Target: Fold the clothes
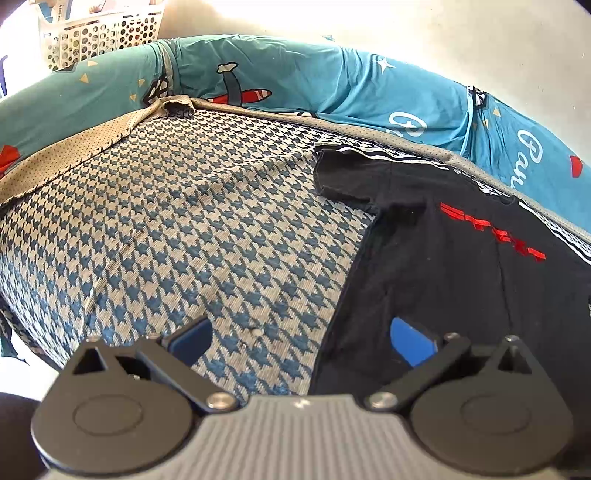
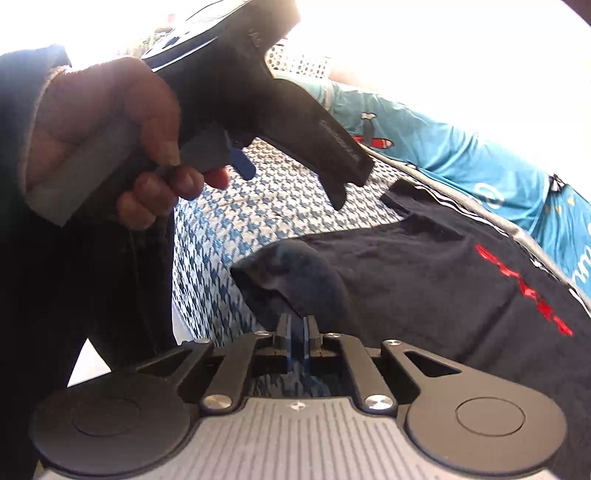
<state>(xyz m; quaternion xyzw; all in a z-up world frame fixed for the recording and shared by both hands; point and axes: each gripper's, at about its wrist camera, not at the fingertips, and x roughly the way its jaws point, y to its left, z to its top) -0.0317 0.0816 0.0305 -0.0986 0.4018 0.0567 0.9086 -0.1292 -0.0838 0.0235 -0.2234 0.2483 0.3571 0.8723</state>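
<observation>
Black shirt (image 2: 424, 280) pinched in right tool (image 2: 297, 332).

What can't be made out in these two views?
- Black T-shirt: right and lower parts cut off by the left wrist frame edge.
- Red print: too distorted to read.
- Fabric in right gripper: which shirt edge, unclear.
- Basket contents: overexposed.

A T-shirt (image 1: 443, 258) lies spread on the right of a mattress (image 1: 184, 229), one sleeve (image 1: 343, 173) reaching toward the middle. A sheet (image 1: 295, 77) bunches along the mattress's far edge, with a basket (image 1: 103, 33) behind it at far left. The left hand-held gripper (image 1: 301, 338) hangs above the shirt's left edge.
</observation>
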